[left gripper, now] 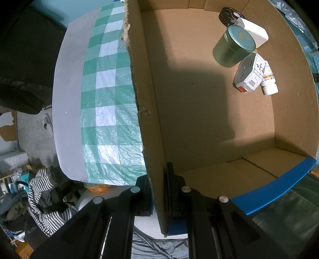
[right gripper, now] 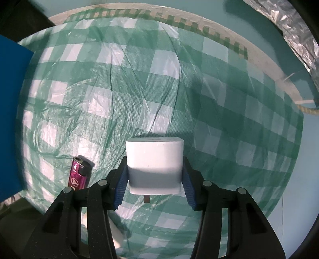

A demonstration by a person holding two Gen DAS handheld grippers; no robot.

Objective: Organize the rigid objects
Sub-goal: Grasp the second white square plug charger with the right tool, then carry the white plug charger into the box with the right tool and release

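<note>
My left gripper is shut on the left wall of a cardboard box, one finger inside and one outside. In the box's far right corner lie a green tin, a white adapter, a black round lid, a white carton and a small white bottle. My right gripper is shut on a white charger block and holds it above the green checked tablecloth. A pink lighter lies on the cloth to its left.
The box's blue outer face shows at the near edge and also at the left in the right wrist view. The table edge drops to a cluttered floor at left. Silver foil lies at the far right.
</note>
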